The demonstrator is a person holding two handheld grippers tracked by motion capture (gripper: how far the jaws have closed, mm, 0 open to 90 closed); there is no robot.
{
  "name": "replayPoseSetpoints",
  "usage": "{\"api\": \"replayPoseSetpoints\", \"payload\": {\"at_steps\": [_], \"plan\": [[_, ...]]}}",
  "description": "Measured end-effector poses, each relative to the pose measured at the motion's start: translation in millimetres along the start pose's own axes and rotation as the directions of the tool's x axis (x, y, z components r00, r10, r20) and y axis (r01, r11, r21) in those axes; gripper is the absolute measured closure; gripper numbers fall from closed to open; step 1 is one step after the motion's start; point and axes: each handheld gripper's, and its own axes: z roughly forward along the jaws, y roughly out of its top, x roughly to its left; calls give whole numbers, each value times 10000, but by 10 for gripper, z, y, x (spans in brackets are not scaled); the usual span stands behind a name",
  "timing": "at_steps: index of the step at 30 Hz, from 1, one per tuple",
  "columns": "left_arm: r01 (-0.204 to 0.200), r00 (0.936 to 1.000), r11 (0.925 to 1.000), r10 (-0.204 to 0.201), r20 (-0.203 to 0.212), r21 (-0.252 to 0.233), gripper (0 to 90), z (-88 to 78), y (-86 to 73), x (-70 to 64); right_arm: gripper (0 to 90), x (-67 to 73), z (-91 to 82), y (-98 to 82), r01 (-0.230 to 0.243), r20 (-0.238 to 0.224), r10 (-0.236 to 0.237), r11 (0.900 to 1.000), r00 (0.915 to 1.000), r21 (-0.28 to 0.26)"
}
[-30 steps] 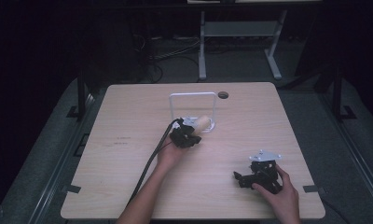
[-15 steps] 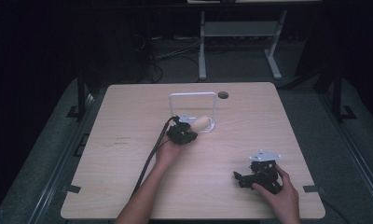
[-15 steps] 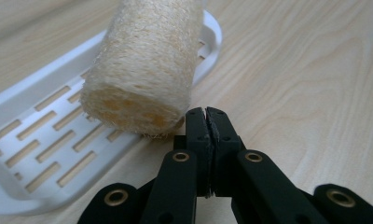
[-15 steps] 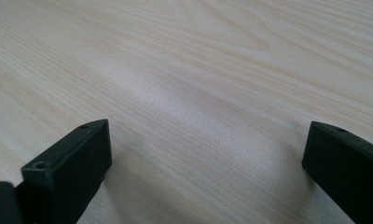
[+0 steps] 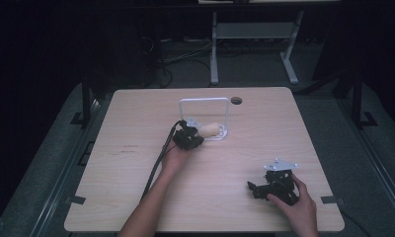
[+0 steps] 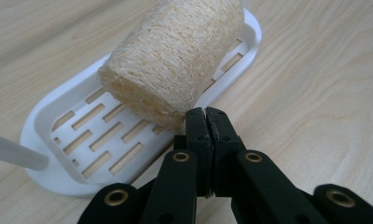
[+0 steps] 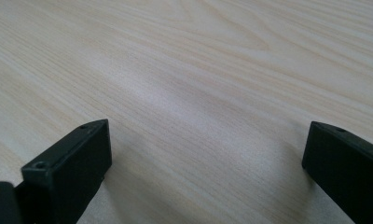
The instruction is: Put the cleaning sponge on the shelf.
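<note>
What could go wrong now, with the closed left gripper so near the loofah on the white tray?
1. The left gripper has its jaws shut, tips at the loofah. A push might roll it off the slotted white tray.
2. The tray looks light; a nudge could slide it on the table.
3. With shut jaws, no grasp is possible until they open; opening this close may bump the loofah.
</note>
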Motion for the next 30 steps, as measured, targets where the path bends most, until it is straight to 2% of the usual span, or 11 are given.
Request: {"api": "replayPoseSetpoints", "payload": {"at_steps": [4,11,23,30], "plan": [[-83,9997,10000,84,-249,47,887,-6,10,22,9,0,0,0,0,-1,0,10000,10000,-2],[-66,9996,10000,67,-261,48,888,4,7,33,9,0,0,0,-3,-2,3,10000,10000,-3],[19,9998,9999,-17,221,-102,863,-126,14,-24,9,0,0,0,-2,-2,2,10000,10000,-4],[5,9987,9999,-11,509,132,734,-228,21,-30,9,0,0,0,2,0,-2,10000,10000,-2]]}}
